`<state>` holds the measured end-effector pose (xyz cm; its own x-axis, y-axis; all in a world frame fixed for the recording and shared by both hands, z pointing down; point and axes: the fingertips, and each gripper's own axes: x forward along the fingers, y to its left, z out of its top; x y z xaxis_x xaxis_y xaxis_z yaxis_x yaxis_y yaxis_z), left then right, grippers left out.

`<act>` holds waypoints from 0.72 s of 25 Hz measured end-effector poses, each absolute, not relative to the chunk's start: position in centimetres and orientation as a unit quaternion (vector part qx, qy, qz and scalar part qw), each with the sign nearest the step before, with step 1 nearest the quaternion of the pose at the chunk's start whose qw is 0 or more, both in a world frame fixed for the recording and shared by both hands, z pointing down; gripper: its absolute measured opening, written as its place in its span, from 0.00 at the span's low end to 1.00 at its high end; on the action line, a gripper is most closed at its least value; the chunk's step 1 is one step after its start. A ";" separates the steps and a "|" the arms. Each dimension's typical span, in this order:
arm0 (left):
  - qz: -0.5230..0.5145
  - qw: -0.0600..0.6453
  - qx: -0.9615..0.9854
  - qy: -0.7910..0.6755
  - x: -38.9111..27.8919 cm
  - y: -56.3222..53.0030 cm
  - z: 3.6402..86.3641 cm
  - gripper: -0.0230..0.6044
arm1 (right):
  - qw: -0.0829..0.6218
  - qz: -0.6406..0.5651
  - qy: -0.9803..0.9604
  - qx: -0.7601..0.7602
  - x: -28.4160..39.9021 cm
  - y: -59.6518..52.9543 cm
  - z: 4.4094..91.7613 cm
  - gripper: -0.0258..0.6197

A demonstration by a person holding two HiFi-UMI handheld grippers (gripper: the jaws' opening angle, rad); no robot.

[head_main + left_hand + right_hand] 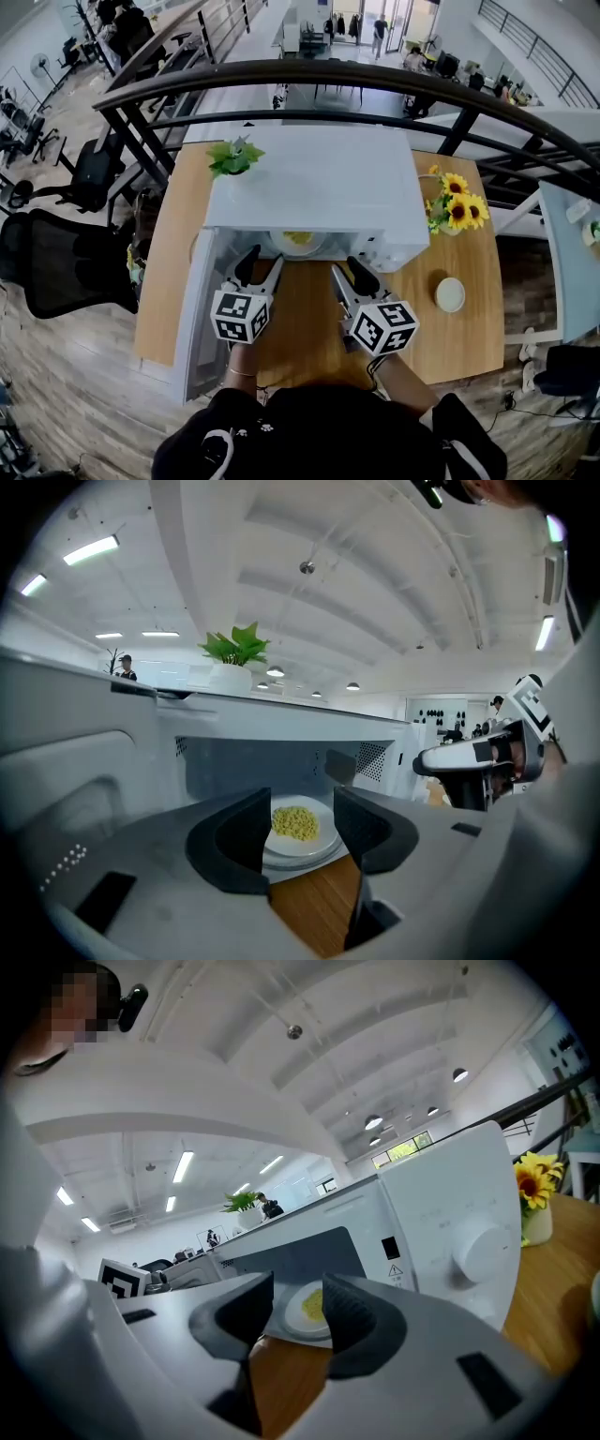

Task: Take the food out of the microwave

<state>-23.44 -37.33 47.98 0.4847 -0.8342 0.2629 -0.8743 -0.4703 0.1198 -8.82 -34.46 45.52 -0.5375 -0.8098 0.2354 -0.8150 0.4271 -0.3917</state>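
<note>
The white microwave (319, 183) stands on the wooden table with its door (199, 309) swung open to the left. Inside its cavity sits a white plate (300, 844) of yellow food (295, 821), whose front rim shows at the cavity mouth as the plate (298, 242). My left gripper (258, 265) and right gripper (345, 272) hover side by side just in front of the opening, both open and empty. The plate (307, 1312) appears between the right gripper's jaws, farther in.
A potted green plant (234, 157) sits on the microwave's left top corner. Sunflowers (457, 208) in a vase stand right of the microwave. A small round white dish (450, 294) lies on the table (469, 328) at right. A black railing (375, 80) curves behind.
</note>
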 end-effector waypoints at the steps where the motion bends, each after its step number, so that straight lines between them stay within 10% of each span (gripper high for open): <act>1: 0.084 0.122 0.854 -0.499 -23.4 -37.6 48.2 0.34 | 0.007 0.232 -0.845 0.482 -9.0 -34.8 45.6 0.29; 18: 0.086 0.168 0.854 -0.485 -23.1 -40.8 52.6 0.35 | 0.054 0.259 -0.821 0.506 -11.0 -39.3 50.7 0.33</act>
<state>-23.13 -40.76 52.59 0.5138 -0.7997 0.3106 -0.8578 -0.4723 0.2027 -11.00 -39.31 50.71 -0.4813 -0.8031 0.3513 -0.8594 0.3535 -0.3694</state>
